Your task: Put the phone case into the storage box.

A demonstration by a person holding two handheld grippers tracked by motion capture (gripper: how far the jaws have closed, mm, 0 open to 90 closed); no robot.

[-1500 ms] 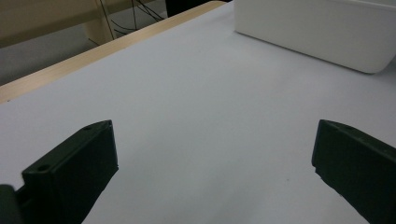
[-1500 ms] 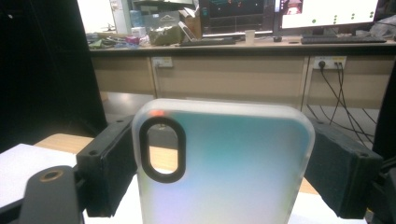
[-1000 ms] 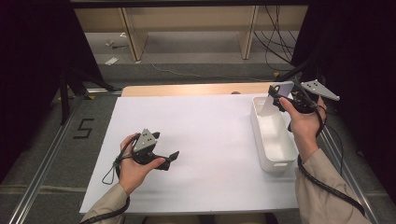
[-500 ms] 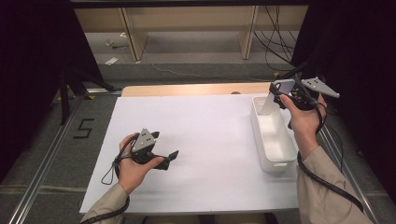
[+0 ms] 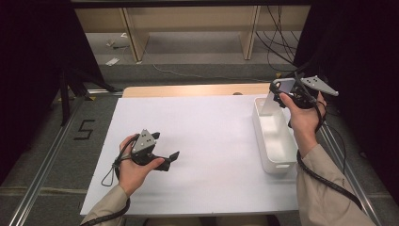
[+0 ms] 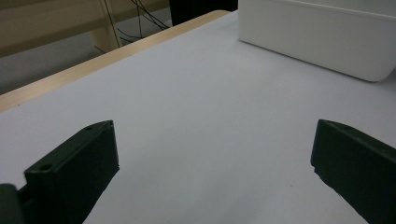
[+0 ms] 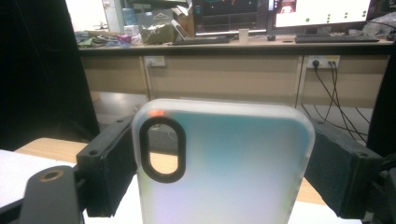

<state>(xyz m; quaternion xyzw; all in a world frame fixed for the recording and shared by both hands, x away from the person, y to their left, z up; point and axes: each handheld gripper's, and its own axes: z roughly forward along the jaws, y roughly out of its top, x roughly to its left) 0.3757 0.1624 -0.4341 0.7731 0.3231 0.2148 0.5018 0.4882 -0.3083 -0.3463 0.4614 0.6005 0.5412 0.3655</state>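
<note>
The right gripper (image 5: 282,94) pinches a translucent phone case (image 7: 224,163) by its two long sides, upright above the far end of the white bin (image 5: 263,157) at the table's right edge, probably lifted out or about to go in. The left gripper (image 5: 170,159) rests near the front left, jaws spread, idle. The bin's visible interior looks empty.

Grey floor (image 5: 188,52), apparently wooden shelving (image 5: 188,19)

I count one white bin (image 5: 273,141) on my desk (image 5: 211,132). I see one phone case (image 7: 224,163). I have two hand-held grippers.
</note>
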